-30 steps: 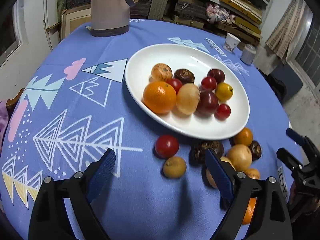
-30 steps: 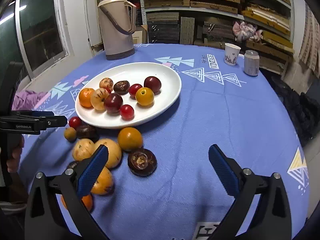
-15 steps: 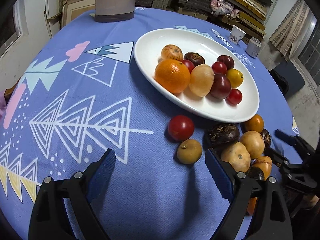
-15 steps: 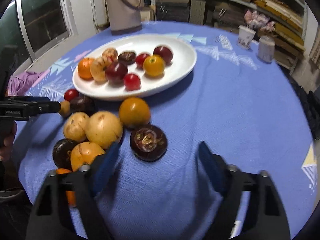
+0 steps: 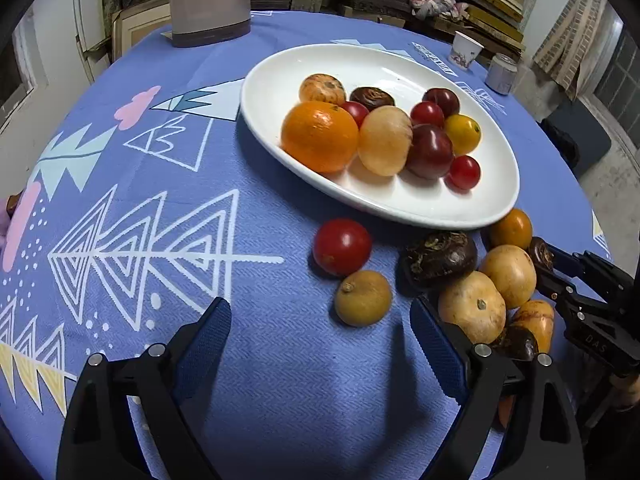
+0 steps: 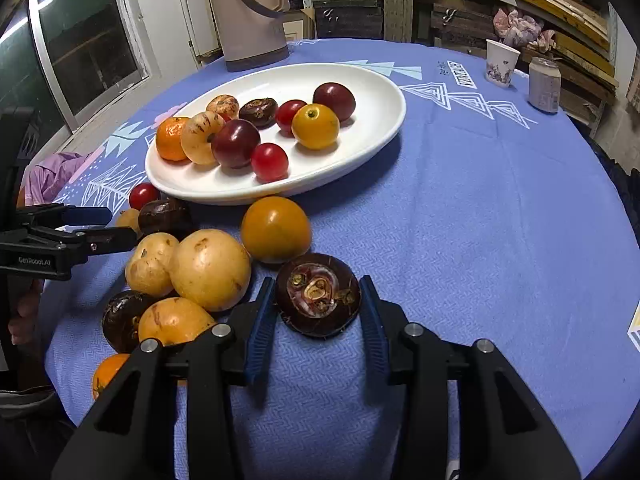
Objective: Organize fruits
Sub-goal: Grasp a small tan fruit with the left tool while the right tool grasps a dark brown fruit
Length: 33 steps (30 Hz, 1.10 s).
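A dark mangosteen (image 6: 318,295) sits on the tabletop (image 6: 480,220) at 5 o'clock of the plate (image 6: 372,128). The right tool (image 6: 318,312) brackets it, pads seemingly touching; grip uncertain. It could roll. The left tool (image 5: 320,336) is released.

Thermos (image 5: 208,0) top cut off by upper edge. Orange fruit (image 6: 106,372) partly hidden behind right tongs' arm. Cup (image 6: 500,63) print illegible.
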### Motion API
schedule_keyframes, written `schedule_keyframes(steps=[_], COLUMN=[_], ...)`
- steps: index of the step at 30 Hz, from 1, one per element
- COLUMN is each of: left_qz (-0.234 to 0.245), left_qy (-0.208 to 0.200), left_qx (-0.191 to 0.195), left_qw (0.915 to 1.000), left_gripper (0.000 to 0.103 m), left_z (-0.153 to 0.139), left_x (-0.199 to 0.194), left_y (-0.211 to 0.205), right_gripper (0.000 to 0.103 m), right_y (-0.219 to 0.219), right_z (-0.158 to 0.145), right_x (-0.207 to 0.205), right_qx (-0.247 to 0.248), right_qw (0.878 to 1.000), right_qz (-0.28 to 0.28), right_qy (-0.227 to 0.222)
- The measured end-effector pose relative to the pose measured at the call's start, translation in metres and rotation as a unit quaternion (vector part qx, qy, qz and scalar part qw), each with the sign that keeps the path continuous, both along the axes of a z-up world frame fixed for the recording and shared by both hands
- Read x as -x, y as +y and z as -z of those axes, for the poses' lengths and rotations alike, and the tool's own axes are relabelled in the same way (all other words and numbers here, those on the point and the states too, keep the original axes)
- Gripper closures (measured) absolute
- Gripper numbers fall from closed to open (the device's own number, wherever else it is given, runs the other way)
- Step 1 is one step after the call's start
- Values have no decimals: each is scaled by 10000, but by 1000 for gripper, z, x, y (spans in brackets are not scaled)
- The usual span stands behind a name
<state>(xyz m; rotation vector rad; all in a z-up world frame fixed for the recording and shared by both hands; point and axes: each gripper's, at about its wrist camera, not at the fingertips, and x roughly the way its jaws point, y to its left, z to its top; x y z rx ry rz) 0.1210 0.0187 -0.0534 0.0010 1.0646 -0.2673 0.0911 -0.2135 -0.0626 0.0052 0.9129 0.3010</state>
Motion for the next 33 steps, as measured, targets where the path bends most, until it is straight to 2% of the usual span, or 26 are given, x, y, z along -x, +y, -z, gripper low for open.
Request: schedule_keyframes(steps=[5,6,7,9,11,13,14,15,16,22,30,33], left_qz=[12,14,20,50,89,83,122,146,149,57,53,44], left_qy=[-128,-145,-178,-227,-236,-286,-302,-302,-288,-204,-399,-526], left_qx=[-13,-6,4,-48,-42,-221,-205,-155,-107,95,195,218], left_qw=[9999,9999,9998,9997,9997,9993,9993,9993,9994,9997,9990,9984], left_gripper=[13,17,28,44,50,61,64,73,76,76,76,76], left_z=[1,1,0,-1,-1,-1,-1,-1,-1,-4,-20,-29], left_x=[2,3,3,5,6,8,9,9,10,13,17,17], left_y=[-3,-3,-3,-3,-4,-7,-7,-7,-6,4,10,12], right_gripper=[62,62,62,62,61,61,61,61,61,62,62,62], right_y=[-3,-3,-3,-3,-4,-5,-5,-6,-6,-7,-9,-12], right_z=[1,1,1,1,1,1,1,1,1,0,-10,-25], right_x=[1,1,1,1,1,1,1,1,1,3,13,16], right_qx=[-100,-107,-108,-114,-140,-180,-196,-211,-212,-213,-227,-282], right_qw=[9999,9999,9999,9999,9999,9998,9998,9998,9998,9997,9996,9990], right_qz=[20,21,24,26,25,26,27,28,29,68,65,71], right_qy=[4,4,2,2,7,15,17,18,17,-48,-171,-330])
